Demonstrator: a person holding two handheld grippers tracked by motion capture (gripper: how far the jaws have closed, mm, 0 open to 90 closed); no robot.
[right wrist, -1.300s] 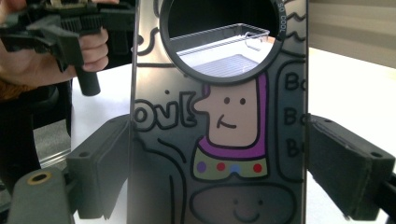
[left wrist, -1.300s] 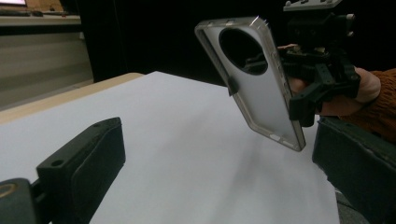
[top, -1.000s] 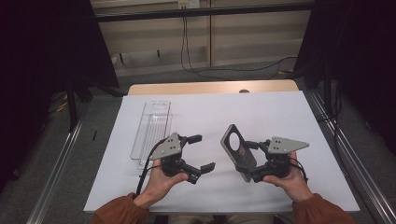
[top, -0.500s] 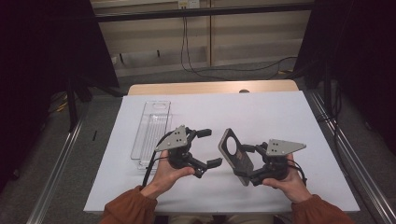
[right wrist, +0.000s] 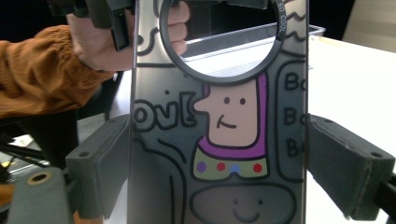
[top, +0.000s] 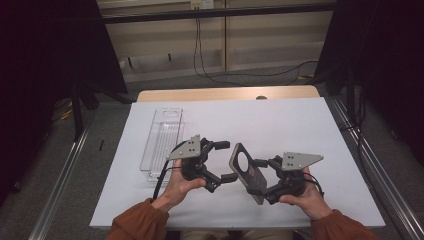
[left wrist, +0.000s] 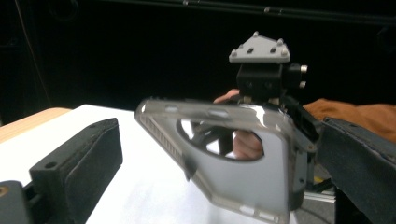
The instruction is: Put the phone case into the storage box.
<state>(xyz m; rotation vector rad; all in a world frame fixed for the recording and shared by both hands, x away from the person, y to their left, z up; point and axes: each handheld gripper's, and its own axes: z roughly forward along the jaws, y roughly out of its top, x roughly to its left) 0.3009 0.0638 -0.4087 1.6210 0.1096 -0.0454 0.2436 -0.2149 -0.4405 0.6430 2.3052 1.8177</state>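
The right gripper is pinching a phone case across its width, one jaw pressing on each long edge. In the right gripper view the phone case is standing upright between the two black pads, showing a cartoon figure with a purple collar, coloured dots, lettering and a big round cut-out near its top. In the high view the case is being held above the white table, near the person's edge and a little right of the middle, tilting so that its ringed end is pointing toward the far left.

The left gripper is hovering just to the left of the case with its jaws spread apart and nothing pressing between them. One jaw tip is lying close to the case's near left edge, though I cannot tell whether it is touching. In the left gripper view the phone case is sitting between the two spread jaws, with the right gripper behind it.

A clear plastic tray is lying on the left part of the table, running from far to near, just beside the left hand. The right hand is gripping its tool near the table's front edge, with an orange sleeve showing at the bottom.
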